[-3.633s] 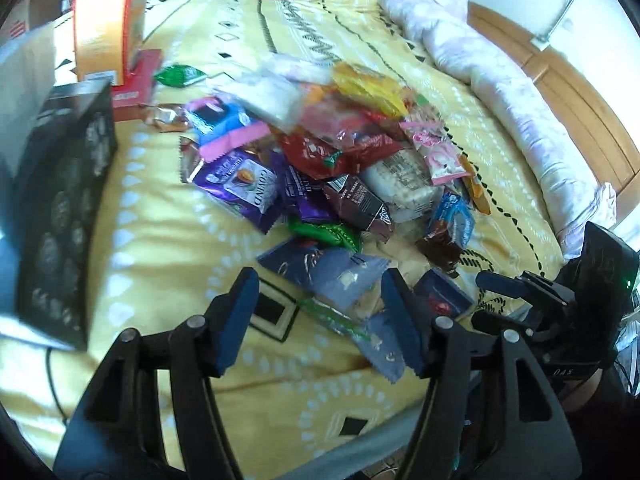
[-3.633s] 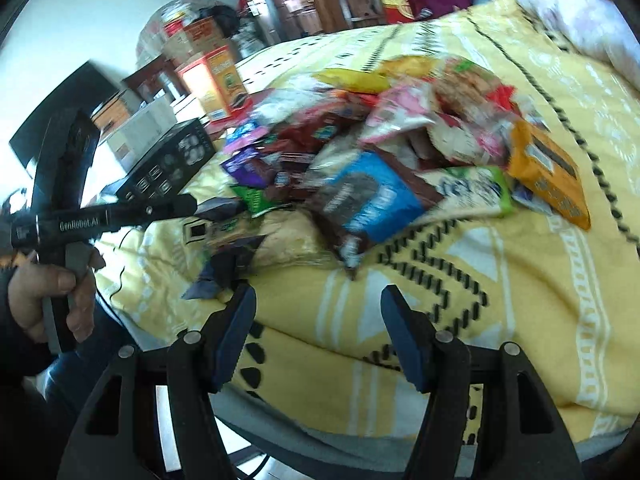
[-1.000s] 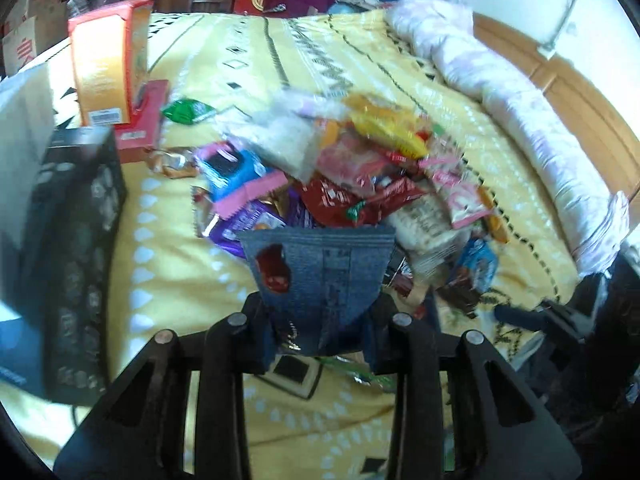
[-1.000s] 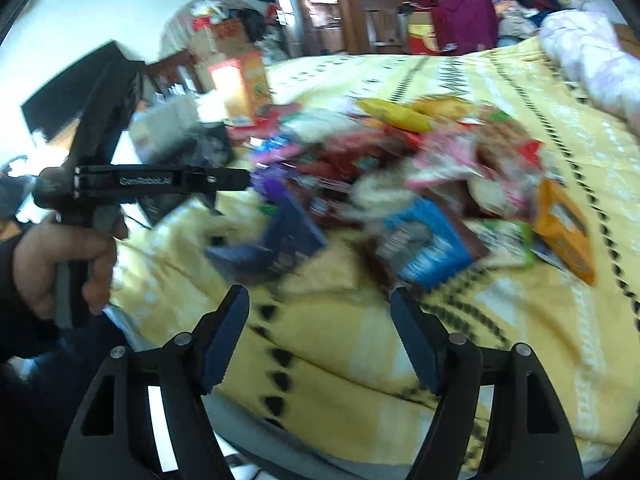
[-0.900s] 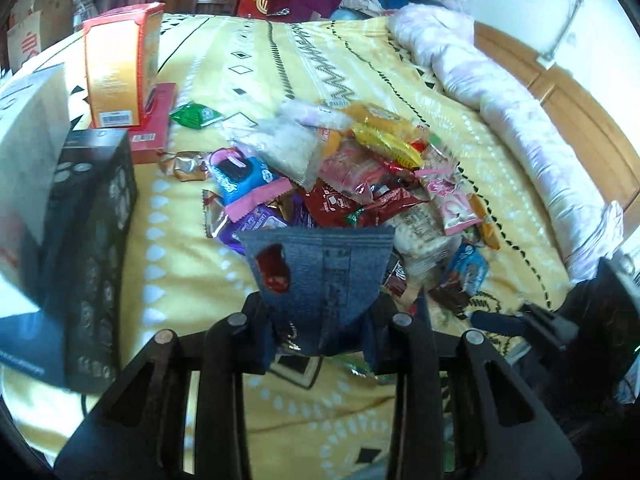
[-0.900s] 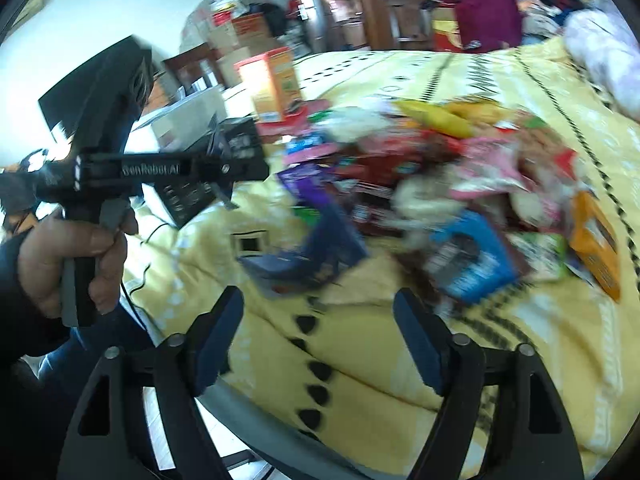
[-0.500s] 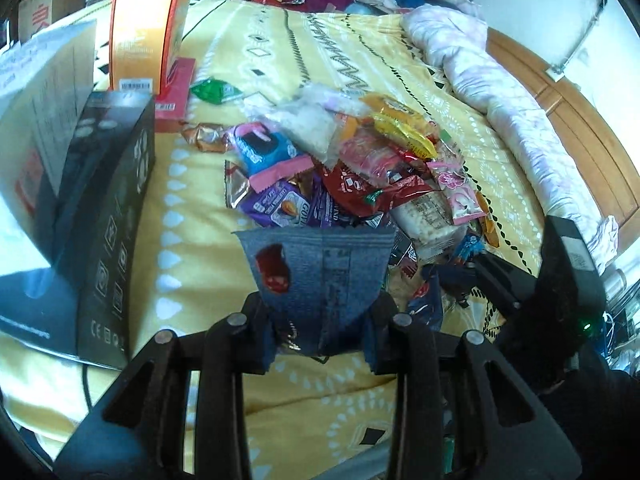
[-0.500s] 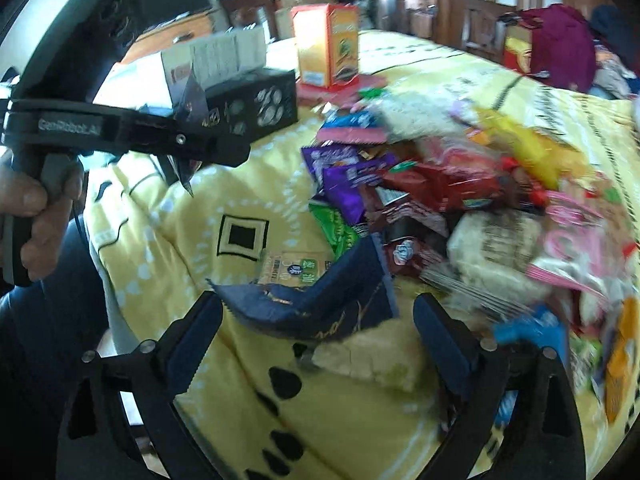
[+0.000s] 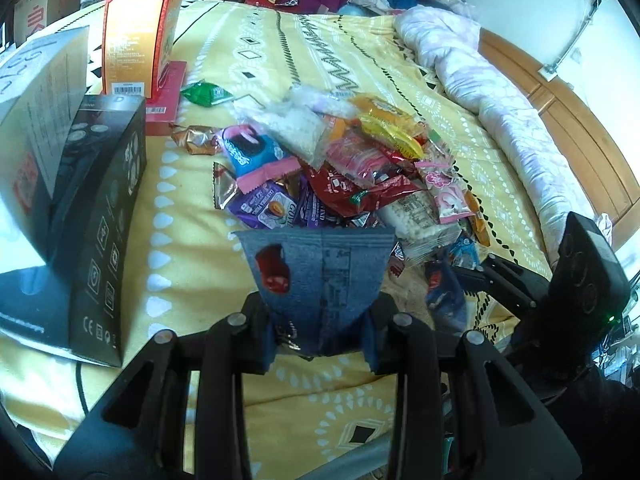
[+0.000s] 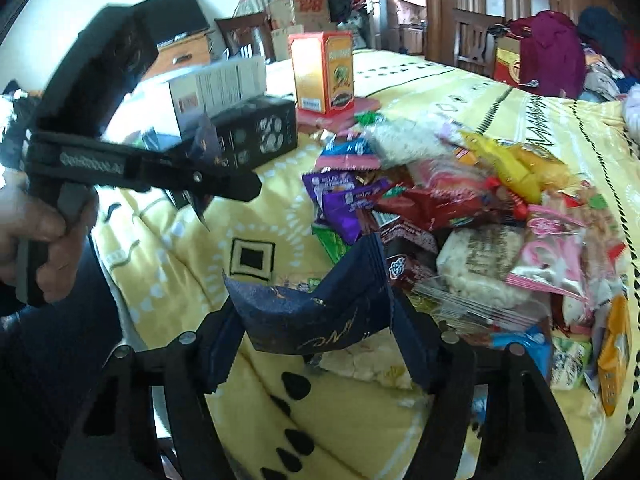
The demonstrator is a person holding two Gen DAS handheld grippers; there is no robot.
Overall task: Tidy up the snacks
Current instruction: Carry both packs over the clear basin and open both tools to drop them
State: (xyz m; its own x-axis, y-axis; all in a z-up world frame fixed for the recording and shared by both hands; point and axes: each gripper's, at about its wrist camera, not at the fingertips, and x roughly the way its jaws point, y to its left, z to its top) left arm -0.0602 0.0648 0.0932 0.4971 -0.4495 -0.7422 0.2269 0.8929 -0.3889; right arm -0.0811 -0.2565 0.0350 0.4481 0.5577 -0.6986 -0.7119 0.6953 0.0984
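A heap of wrapped snacks (image 9: 352, 168) lies on a yellow patterned bedspread (image 9: 248, 56). My left gripper (image 9: 318, 320) is shut on a grey-blue packet (image 9: 320, 264) with a red spot and holds it upright above the bed's near edge. In the right wrist view the left gripper (image 10: 240, 184) shows at the left in a person's hand (image 10: 36, 232). My right gripper (image 10: 316, 332) is at the near side of the heap (image 10: 480, 220). Its jaws are closing on a dark navy packet (image 10: 320, 304), which buckles between the pads.
A black box (image 9: 100, 216) stands on the bed at the left with a white carton (image 9: 40, 92) behind it. An orange box (image 9: 136, 40) stands on a red one farther back. A pink rolled quilt (image 9: 500, 112) and a wooden bed frame (image 9: 580, 120) run along the right.
My right gripper swung left to the heap's near side and its jaws came in on the navy packet, which now bends between them. My left gripper has kept its grey-blue packet.
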